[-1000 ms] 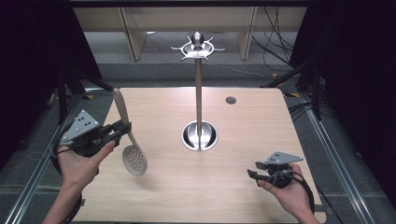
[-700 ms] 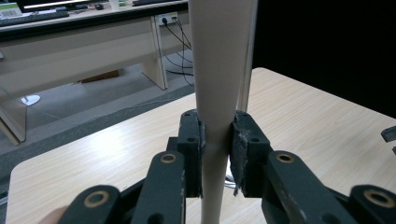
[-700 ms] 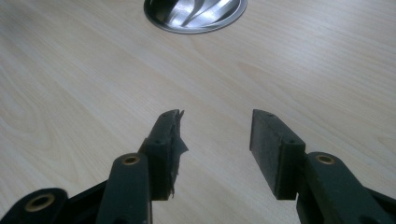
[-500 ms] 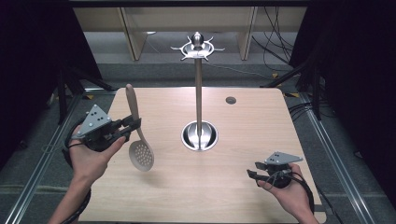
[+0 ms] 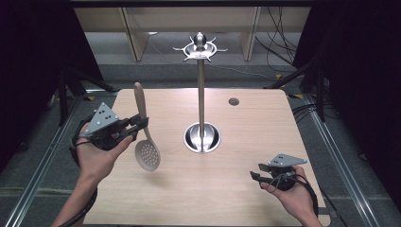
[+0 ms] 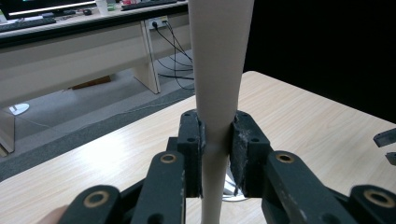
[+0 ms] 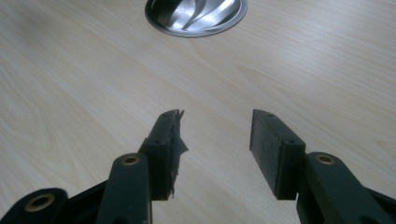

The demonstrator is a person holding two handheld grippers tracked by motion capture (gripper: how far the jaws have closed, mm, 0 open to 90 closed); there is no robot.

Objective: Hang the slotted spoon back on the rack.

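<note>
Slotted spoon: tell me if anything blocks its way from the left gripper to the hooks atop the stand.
Nothing visible does. The slotted spoon, clamped in the left gripper, hangs above bare table left of the stand; the hooks look free.

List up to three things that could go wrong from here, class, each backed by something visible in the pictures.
1. The left gripper clamps the slotted spoon mid-handle, with its heavy bowl hanging down: it may pivot or slip.
2. The rack's hooks sit high on a thin pole: a bump with the spoon could rock the stand.
3. The right gripper rests open, far away, too distant to steady anything.
</note>
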